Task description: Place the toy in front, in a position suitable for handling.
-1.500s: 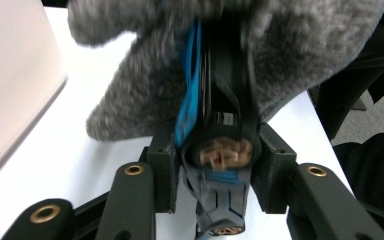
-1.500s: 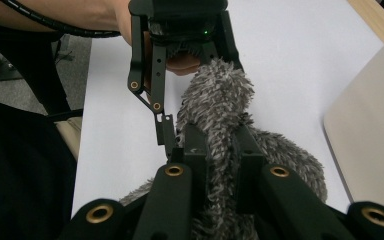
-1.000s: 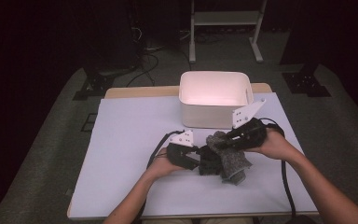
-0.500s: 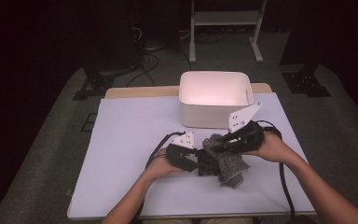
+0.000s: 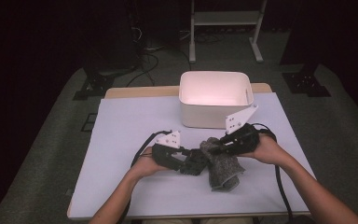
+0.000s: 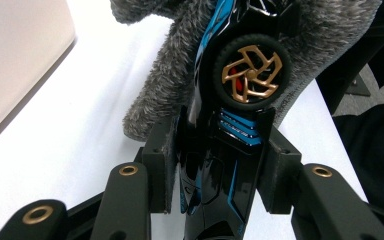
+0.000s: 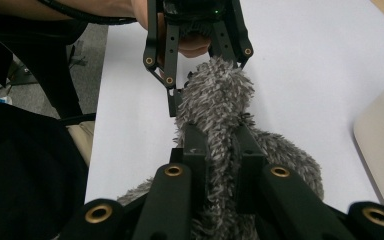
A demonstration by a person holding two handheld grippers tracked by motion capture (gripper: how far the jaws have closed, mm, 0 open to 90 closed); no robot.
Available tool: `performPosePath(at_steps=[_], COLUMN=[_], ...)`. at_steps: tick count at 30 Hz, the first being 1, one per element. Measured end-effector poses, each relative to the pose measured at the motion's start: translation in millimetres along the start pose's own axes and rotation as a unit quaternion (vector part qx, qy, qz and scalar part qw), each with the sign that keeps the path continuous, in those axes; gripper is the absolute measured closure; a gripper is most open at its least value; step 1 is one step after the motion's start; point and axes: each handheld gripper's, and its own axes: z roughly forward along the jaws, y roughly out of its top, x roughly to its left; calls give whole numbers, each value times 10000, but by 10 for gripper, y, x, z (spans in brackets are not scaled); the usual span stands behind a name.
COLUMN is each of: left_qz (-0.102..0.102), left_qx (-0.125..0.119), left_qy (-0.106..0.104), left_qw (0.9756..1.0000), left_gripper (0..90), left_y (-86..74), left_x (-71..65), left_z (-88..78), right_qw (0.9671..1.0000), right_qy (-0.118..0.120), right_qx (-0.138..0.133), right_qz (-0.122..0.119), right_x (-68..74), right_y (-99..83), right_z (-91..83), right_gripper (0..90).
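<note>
Toy car, clamped in the left gripper, points nose-first into the grey fuzzy sock in front of the white bin. Right gripper pinches the sock's opening directly opposite, its axis in line with the car's.

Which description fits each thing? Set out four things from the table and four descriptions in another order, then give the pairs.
1 toy car
2 fuzzy grey cloth
3 white bin
4 toy car's wheel

a stands behind both grippers
b gold spokes
c clamped in the right gripper
d clamped in the left gripper

Pairs: 1-d, 2-c, 3-a, 4-b
</note>
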Motion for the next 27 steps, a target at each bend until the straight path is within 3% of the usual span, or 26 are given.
performPosePath(at_steps=[7,16,23,27], left_qz=[26,-28,-149,-208], left_qx=[-88,-212,-223,-107], left_qy=[21,-17,-71,-59], left_qw=[10000,9998,9996,9997], left_gripper=[572,603,588,567], left_y=[-43,-91,-120,-153], left_x=[-13,-4,-6,-7], left_z=[-31,-56,-26,39], right_qw=[9998,9999,10000,10000], right_qy=[9,-35,-28,-48], right_qx=[-52,-64,15,39], right_qz=[-167,154,-24,39], right_x=[29,-52,-28,-19], right_y=[153,-90,1,-30], right_z=[37,-6,2,-3], right_gripper=[801,801,801,802])
